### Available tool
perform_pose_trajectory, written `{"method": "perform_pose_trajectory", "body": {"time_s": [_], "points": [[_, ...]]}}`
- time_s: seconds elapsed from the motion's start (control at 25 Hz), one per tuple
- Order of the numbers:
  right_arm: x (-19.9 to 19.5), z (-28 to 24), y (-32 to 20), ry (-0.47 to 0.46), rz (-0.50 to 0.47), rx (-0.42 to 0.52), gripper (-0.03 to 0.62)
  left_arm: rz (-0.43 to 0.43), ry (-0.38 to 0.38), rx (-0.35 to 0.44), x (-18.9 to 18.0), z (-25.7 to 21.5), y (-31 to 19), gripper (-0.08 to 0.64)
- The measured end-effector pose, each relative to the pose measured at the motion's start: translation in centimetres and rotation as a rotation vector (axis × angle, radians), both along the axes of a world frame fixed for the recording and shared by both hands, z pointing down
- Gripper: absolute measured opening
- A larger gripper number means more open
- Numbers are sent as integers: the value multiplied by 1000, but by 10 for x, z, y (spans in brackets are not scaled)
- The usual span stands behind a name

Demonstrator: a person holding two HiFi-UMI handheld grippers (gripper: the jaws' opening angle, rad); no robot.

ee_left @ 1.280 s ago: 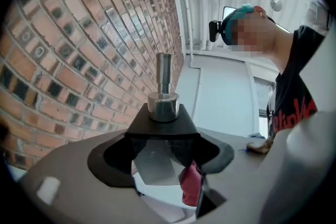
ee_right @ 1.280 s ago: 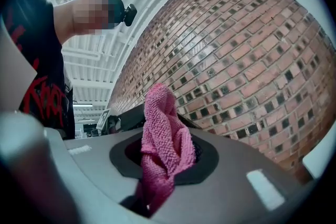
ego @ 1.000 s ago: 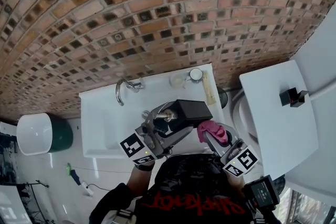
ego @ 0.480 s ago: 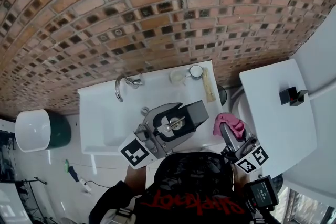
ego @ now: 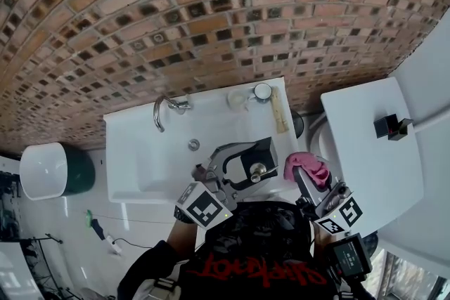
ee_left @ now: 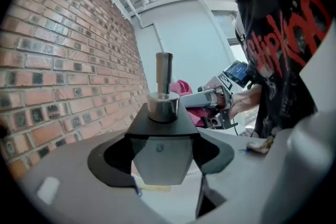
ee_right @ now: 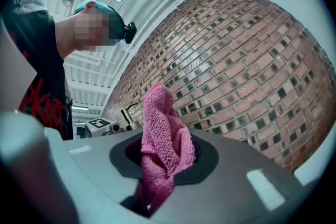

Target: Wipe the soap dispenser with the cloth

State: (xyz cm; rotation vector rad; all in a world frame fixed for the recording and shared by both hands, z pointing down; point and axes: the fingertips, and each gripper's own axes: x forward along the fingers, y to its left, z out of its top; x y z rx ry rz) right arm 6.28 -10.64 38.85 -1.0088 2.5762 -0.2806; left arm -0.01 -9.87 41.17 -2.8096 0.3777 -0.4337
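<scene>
The black soap dispenser [ego: 254, 157] with a silver pump [ego: 257, 168] is held above the white sink's [ego: 140, 151] front right corner, with my left gripper [ego: 242, 159] shut on it. In the left gripper view the dispenser's body [ee_left: 160, 152] fills the gap between the jaws, and its pump [ee_left: 164, 86] stands upright. My right gripper [ego: 307, 179] is just right of the dispenser, shut on the bunched pink cloth [ego: 306, 166]. The cloth [ee_right: 165, 144] sticks up out of that gripper's jaws. Cloth and dispenser are a little apart.
A chrome tap [ego: 163, 111] stands at the back of the sink, with a round cup [ego: 262, 92] and a pale brush [ego: 280, 114] at its back right. A white top [ego: 373, 151] with a small black box [ego: 391, 128] lies to the right. The brick wall [ego: 211, 17] is behind.
The left gripper rolled and brought the dispenser lower and to the right, nearer the person. The right gripper drew the cloth off to the right, away from the dispenser.
</scene>
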Motion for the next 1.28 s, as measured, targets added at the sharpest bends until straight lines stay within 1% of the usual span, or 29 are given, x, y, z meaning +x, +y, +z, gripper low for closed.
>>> {"method": "perform_pose_trajectory", "body": {"time_s": [0.08,0.2,0.24,0.36,0.52,0.64,0.72,0.88,0.92,1.04,1.12,1.2,1.28], "points": [[-2,-3,3,-17,-17,4,81,7,-25,-1,2,6,2,311],[-7,-10,9,-81,-73,13,83,25,-38,-5,5,12,7,310],[-10,-11,10,-81,-85,16,82,33,-43,-5,7,13,9,310],[-18,-5,12,-24,-97,19,83,69,-67,-16,14,19,18,310],[-19,5,12,-2,-94,3,83,115,-73,-70,14,24,26,310],[-19,12,9,-1,-86,-19,83,138,-56,-104,12,19,28,310],[-19,15,8,-6,-83,-32,83,138,-39,-128,11,15,27,310],[-22,17,8,-2,-94,-46,83,115,-61,-192,8,20,26,310],[-21,17,8,-15,-97,-48,83,122,-58,-190,9,19,28,310],[-18,12,7,-39,-95,-40,83,140,-33,-137,13,12,30,310],[-18,12,5,-30,-95,-35,83,148,-14,-157,14,10,30,310],[-17,15,5,-35,-98,-43,83,189,17,-184,13,5,34,310],[-16,18,4,-42,-95,-53,83,211,41,-157,12,0,37,310]]}}
